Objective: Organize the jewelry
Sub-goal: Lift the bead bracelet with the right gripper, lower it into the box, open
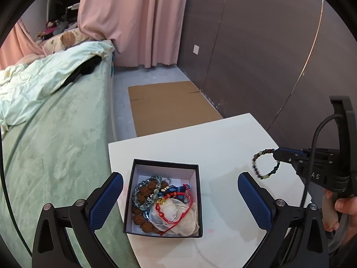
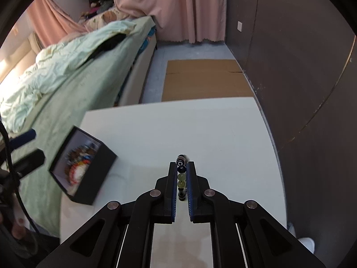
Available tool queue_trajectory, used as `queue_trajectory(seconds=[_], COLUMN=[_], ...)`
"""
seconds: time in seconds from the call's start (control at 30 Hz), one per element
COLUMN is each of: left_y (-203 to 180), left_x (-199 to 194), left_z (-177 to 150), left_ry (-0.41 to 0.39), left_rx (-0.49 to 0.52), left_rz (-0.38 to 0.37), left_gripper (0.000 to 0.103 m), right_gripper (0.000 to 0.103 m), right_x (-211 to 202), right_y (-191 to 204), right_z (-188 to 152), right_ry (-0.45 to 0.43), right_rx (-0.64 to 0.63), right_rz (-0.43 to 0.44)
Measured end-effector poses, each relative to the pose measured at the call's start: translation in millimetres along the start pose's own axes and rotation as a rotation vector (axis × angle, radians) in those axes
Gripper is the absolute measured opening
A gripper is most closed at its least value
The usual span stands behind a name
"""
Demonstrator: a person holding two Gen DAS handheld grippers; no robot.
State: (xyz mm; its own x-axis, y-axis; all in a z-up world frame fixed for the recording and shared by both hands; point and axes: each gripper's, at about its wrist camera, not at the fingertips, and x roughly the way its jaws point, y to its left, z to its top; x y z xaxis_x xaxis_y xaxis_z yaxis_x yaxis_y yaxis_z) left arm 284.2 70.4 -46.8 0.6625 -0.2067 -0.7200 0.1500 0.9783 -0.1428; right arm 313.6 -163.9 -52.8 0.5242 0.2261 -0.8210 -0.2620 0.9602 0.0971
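The left gripper [image 1: 180, 195] hovers with its fingers spread wide and holds nothing. Between and just ahead of its fingertips sits the black jewelry box [image 1: 164, 197], open-topped and near the left edge of the white table [image 1: 223, 134], beside the bed [image 1: 55, 145].

Box contents: a brown seed-bead bracelet [image 1: 142, 201], a clear blue-grey bead bracelet [image 1: 145, 192], red cord bracelets [image 1: 178, 203], thin silver bangles [image 1: 169, 214] and a pale pouch or shell-like item [image 1: 185, 221], all heaped and overlapping.

To the right, the right gripper [image 2: 181, 178] is pressed together on a dark-and-green bead bracelet [image 1: 265, 164], held in the air above the table, well to the right of the box.

Hazards, as judged:
- The bracelet is pinched on only a few beads; round beads may roll out of the pads.
- The free loop swings and may snag.
- The box stands close to the table edge; a nudge may tip it onto the bed.
- Tangled cords may drag neighbouring pieces out together.
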Motion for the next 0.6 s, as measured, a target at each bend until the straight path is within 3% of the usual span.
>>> queue_trajectory(seconds=[0.27,0.6], left_y=[15,42], left_x=[-12,-25], left_z=[0,-2], left_ry=[-0.028,-0.063], left_rx=[-0.034,-0.073], left_rz=[0.0,0.022], left_gripper=[0.102,0.103], right_gripper=[0.009,0.009], right_x=[-21,-19], right_y=[24,64], right_z=[15,20], right_ry=[-0.06,-0.083], right_rx=[0.03,0.04], right_rz=[0.091,0.198])
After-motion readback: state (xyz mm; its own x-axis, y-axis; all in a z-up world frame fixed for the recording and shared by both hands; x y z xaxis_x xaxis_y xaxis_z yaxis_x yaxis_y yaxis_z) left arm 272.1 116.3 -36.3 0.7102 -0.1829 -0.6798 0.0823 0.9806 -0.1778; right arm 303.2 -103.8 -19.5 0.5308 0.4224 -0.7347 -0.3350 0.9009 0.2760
